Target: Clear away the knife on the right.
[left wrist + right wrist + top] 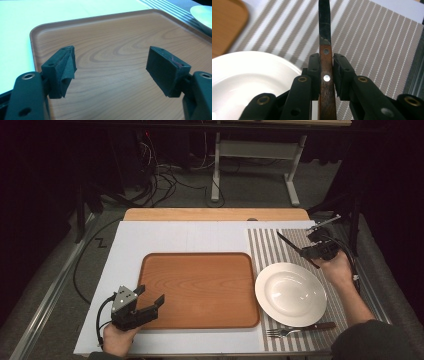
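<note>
One wooden tray [200,290] at centre, one white plate [290,293] at 3 o'clock of it, one fork [295,330] at the plate's 6 o'clock, one knife [295,247] at its 12 o'clock, one striped placemat [270,245], two grippers.

My right gripper [326,71] pinches a knife [326,62] by its wooden handle, blade pointing away over the striped placemat [367,42], beside the white plate [249,75].
</note>
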